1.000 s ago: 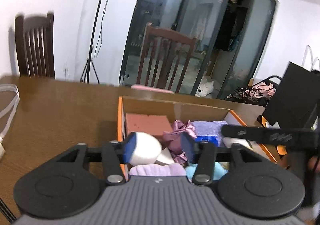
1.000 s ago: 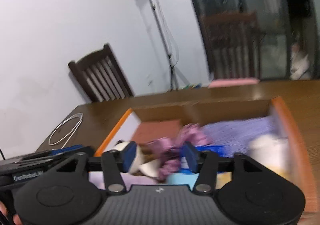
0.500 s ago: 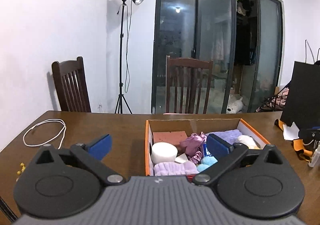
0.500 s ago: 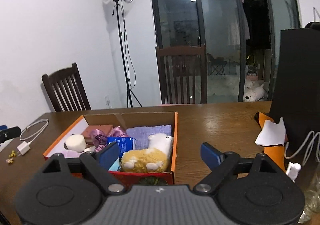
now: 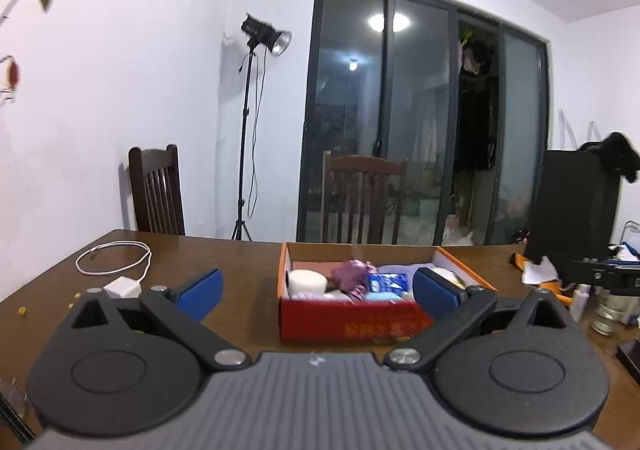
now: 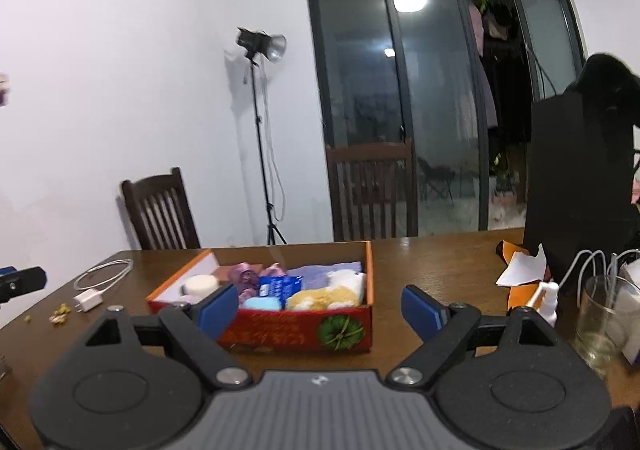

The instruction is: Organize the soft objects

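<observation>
Left gripper (image 5: 316,288): jaws stood spread wide with nothing between the blue pads; the near pad sat lower left of centre, the other lower right, overlapping the box's right end in the left wrist view.
Right gripper (image 6: 320,306): jaws also wide apart and empty; its left blue pad overlapped the box's near left corner, its right pad hung over bare table.
Jaw motion: the jaws of both grippers had just been opening, and nothing lay between either pair.
Box (image 5: 352,324): a red cardboard box with orange rim stood on the table, at centre of the left wrist view and centre-left of the right wrist view (image 6: 304,334), apart from both grippers.
Soft objects: all lay inside the box, packed close together.
White roll (image 5: 307,282): at the box's left end.
Purple cloth (image 5: 352,275): bunched in the middle, just right of the roll.
Blue packet (image 6: 280,286): in the middle, beside the purple cloth.
Plush toy (image 6: 330,296): yellow and white, at the box's right front corner in the right wrist view.
Lavender towel (image 6: 320,272): folded at the back, behind the plush toy.
Table (image 5: 248,262): brown wood, filling the lower half of both views.
White charger and cable (image 5: 120,270): on the table, left of the box, well apart from it.
Glass jar (image 6: 604,314): at lower right in the right wrist view.
</observation>
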### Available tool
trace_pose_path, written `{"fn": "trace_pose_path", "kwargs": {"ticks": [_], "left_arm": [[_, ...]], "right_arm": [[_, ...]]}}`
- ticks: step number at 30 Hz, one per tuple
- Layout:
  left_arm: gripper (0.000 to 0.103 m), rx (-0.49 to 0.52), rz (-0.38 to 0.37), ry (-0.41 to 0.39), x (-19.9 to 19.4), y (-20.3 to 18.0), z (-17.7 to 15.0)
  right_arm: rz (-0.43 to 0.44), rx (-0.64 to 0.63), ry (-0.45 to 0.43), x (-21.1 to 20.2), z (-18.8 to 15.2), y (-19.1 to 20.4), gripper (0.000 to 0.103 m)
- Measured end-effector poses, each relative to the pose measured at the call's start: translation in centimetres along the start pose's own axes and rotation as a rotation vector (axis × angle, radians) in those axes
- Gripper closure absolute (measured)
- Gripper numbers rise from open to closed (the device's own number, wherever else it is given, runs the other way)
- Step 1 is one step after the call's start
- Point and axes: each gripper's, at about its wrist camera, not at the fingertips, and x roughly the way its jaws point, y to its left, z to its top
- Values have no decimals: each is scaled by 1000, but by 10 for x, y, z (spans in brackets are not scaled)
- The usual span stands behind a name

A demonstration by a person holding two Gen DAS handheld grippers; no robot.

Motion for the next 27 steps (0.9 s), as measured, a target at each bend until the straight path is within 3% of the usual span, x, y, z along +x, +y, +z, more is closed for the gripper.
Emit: {"fn": "trace_pose_path", "kwargs": {"ticks": [5, 11, 16, 21, 27], "left_arm": [[0, 33, -8, -36, -57, -10, -34], [0, -12, -38, 4, -112, -8, -71], [0, -26, -50, 12, -151, -6, -102], [0, 44, -22, -5, -162, -12, -108], [0, 40, -4, -3, -160, -11, -110]], "right_arm": [[42, -30, -46, -58, -39, 26, 13], [95, -44, -55, -117, -84, 48, 8], [56, -101, -32, -152, -121, 57, 6], [101, -62, -23, -171, -142, 61, 6], [83, -28, -50, -169, -135, 59, 6]]}}
